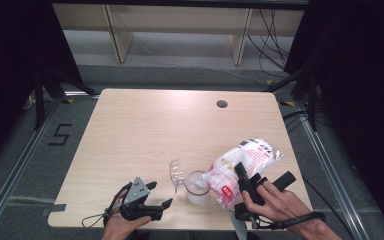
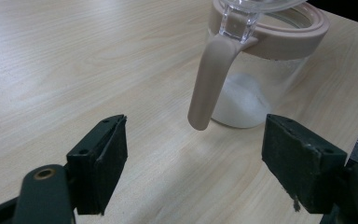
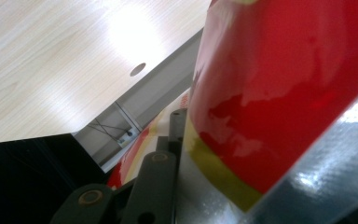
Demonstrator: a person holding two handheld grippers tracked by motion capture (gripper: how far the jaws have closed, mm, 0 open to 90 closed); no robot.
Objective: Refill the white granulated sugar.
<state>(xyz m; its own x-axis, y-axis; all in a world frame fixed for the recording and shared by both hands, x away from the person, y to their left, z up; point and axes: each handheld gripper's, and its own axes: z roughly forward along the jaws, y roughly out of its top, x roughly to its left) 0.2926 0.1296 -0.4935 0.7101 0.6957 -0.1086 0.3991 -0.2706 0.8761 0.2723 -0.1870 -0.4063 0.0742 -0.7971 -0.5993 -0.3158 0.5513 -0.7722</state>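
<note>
A clear jar (image 1: pixel 197 187) with a beige rim and a little white powder in it stands near the table's front edge, its clear lid (image 1: pixel 176 172) flipped open to the left. Tilted against the jar's right side is a white and red plastic bag (image 1: pixel 245 157), with my right gripper (image 1: pixel 242 177) shut on its lower part. In the right gripper view the bag's red film (image 3: pixel 284 93) lies against one black finger (image 3: pixel 161 172). My left gripper (image 1: pixel 161 194) rests open at the front left, nothing between its pads. The left gripper view shows the jar (image 2: pixel 261 70) and its beige handle (image 2: pixel 209 79) just beyond the left gripper (image 2: pixel 193 168).
The light wooden table (image 1: pixel 155 125) has a round cable hole (image 1: pixel 222 104) at the back right. Its front edge runs just below both hands. Beyond the table stand wooden furniture legs (image 1: pixel 120 35), and dark curtains hang at both sides.
</note>
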